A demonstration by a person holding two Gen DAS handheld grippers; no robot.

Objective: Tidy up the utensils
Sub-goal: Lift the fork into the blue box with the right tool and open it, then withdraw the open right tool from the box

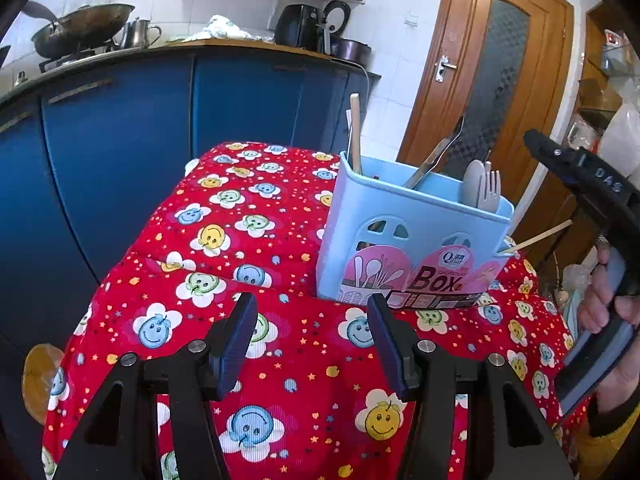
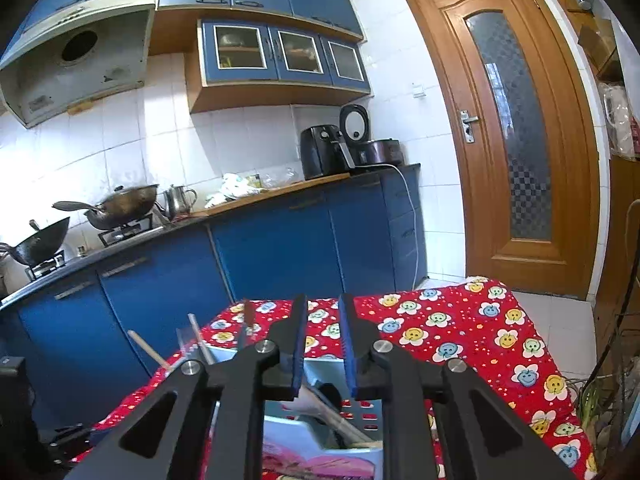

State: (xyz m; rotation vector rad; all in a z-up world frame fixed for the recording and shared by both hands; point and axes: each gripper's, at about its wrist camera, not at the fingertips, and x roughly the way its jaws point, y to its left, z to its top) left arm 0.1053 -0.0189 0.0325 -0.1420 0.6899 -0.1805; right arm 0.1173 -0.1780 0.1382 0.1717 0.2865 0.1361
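A light blue utensil box (image 1: 404,236) stands upright on a worktop covered by a red cloth (image 1: 256,240) printed with smiling flowers, and everything else is placed against that box. Inside it, toward its far left corner, a wooden handle (image 1: 355,132) rises straight up; metal tongs (image 1: 436,154) lean out of its middle toward the right; a grey spoon (image 1: 473,182) and a grey fork (image 1: 491,188) stand at its right end. A thin wooden chopstick (image 1: 540,236) pokes out sideways past the box's right edge. The box's near face carries a pink label (image 1: 420,276) with the word "Box". The left gripper (image 1: 312,340) hovers over the cloth just in front of the box, its jaws spread apart with nothing between them. The right gripper (image 2: 323,344) is above the box, looking down past its rim; its jaws stand a narrow gap apart and no utensil is caught between the pads, so the grip is released. In the left wrist view the right gripper's body sits to the right of the box, held by a hand (image 1: 604,304). Behind the box run blue cabinets (image 1: 120,140), and beyond its right side a wooden door (image 1: 492,80).
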